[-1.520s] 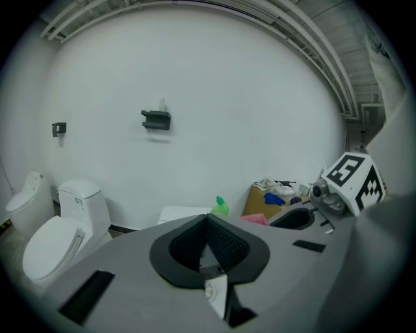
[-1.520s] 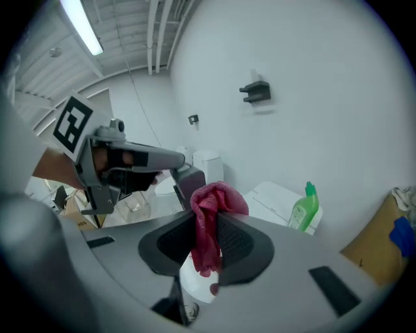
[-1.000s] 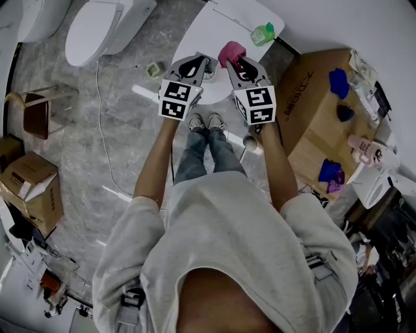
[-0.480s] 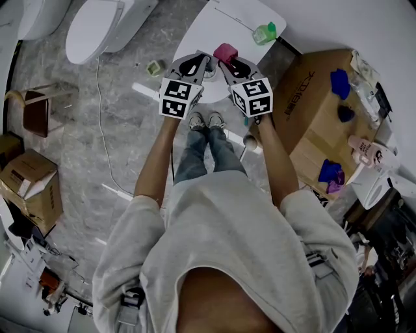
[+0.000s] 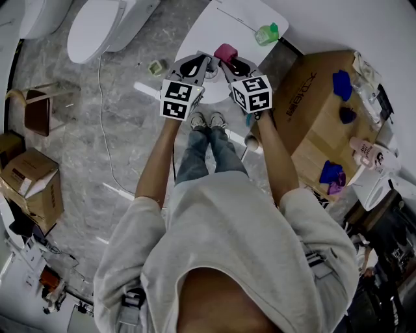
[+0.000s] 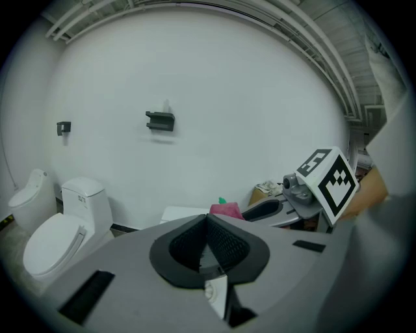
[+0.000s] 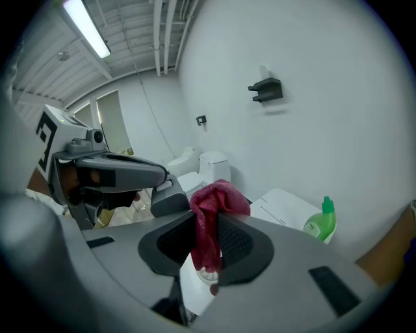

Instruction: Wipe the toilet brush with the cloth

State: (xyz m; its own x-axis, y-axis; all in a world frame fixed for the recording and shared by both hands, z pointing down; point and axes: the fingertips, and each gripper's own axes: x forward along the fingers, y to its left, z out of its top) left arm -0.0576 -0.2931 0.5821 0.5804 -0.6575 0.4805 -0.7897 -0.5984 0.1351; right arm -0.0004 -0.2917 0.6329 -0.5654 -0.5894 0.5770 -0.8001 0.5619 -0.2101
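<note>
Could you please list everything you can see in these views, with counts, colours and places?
toilets: two, white, floor at far left
tabletop: one, white, ahead of the grippers
green bottle: one, on the tabletop
cardboard boxes: two, brown, one right, one left
blue cloths: at least two, on the right box
pink bottle: one, far right
stool: one, brown, left
cable: one, white, on the floor
wall bracket: one, black, on the white wall
cloth: one, pink-red, pinched in the right gripper
left gripper: grey, fingers together, nothing seen between
right gripper: grey, shut on the cloth
</note>
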